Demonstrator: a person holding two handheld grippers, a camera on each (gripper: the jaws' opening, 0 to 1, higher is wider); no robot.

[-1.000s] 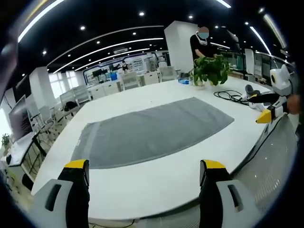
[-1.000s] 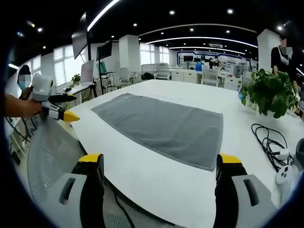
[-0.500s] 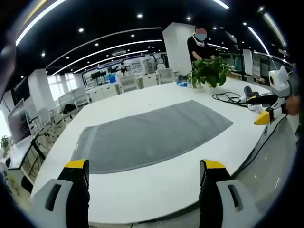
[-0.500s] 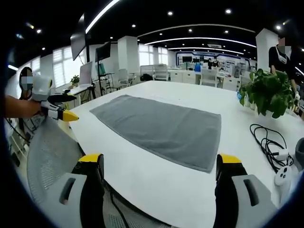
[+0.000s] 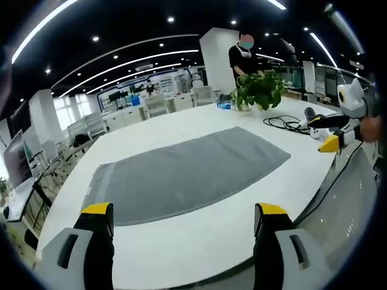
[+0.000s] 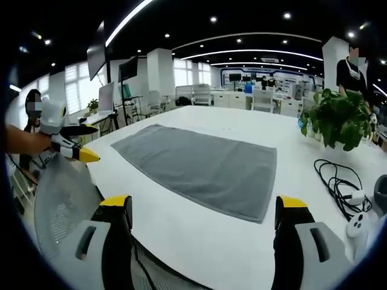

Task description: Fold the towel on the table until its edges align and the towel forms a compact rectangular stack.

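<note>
Both views are drifting slightly since a second ago: in the left gripper view the towel (image 5: 184, 172) is sitting a little lower and closer to the jaws, and in the right gripper view it is sliding a touch left and down; that reads as camera motion, since the towel itself is lying flat and unfolded as before. The left gripper (image 5: 181, 211) is hovering with jaws wide apart, holding nothing, off the near edge of the table (image 5: 199, 241). The right gripper (image 6: 202, 205) is doing the same, jaws spread wide and empty, above the table edge (image 6: 199, 248). The towel (image 6: 199, 169) is lying ahead of both sets of jaws, apart from them, with bare white table between. Key relation: its long axis is running across the left jaws, left to right, so the near long edge is facing the person. From the right jaws it is running away to the upper left, with the near right corner lying closest, just ahead between the jaws. The left jaws are looking nearer the towel's left end, the right jaws nearer its right end. Judgement: each is lining up for its own near corner, no fold started yet. A potted plant (image 6: 338, 118) and a cable (image 6: 338, 178) are sitting off to the right of the right jaws, well clear of the towel.
</note>
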